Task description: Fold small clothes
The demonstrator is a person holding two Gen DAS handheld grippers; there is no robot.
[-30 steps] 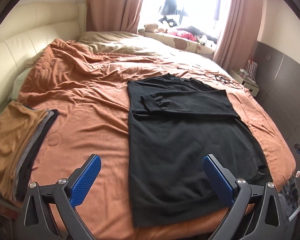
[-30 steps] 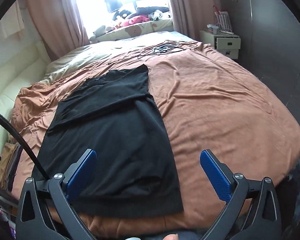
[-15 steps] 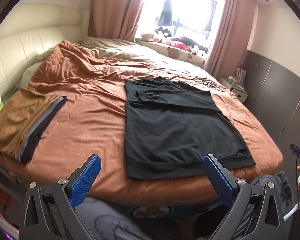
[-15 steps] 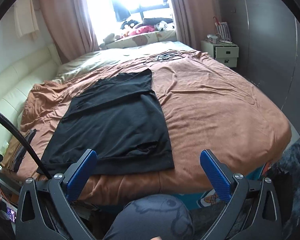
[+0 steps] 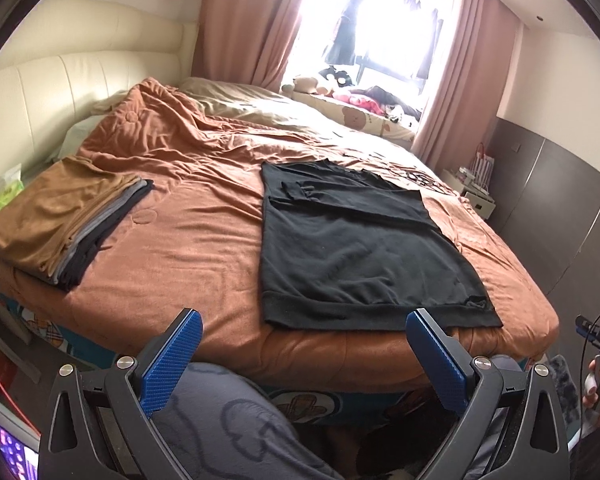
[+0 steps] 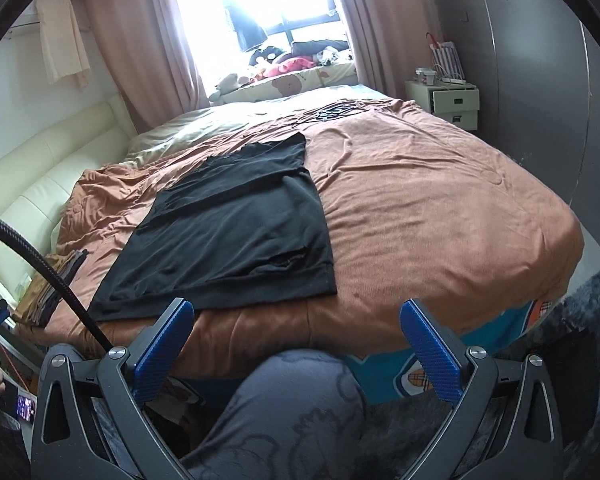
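On rumpled rust bedding (image 5: 188, 240), matte black shirt (image 5: 352, 252) lies rectangular.

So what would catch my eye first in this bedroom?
A black shirt lies flat on the orange blanket, its hem near the bed's foot, one sleeve folded across it. A stack of folded clothes sits at the bed's left edge. Both open blue-tipped tools, left and right, hang off the bed.

Black shirt (image 5: 352, 248) on rust-orange bedspread (image 5: 188, 240); pink curtains (image 5: 244, 20).
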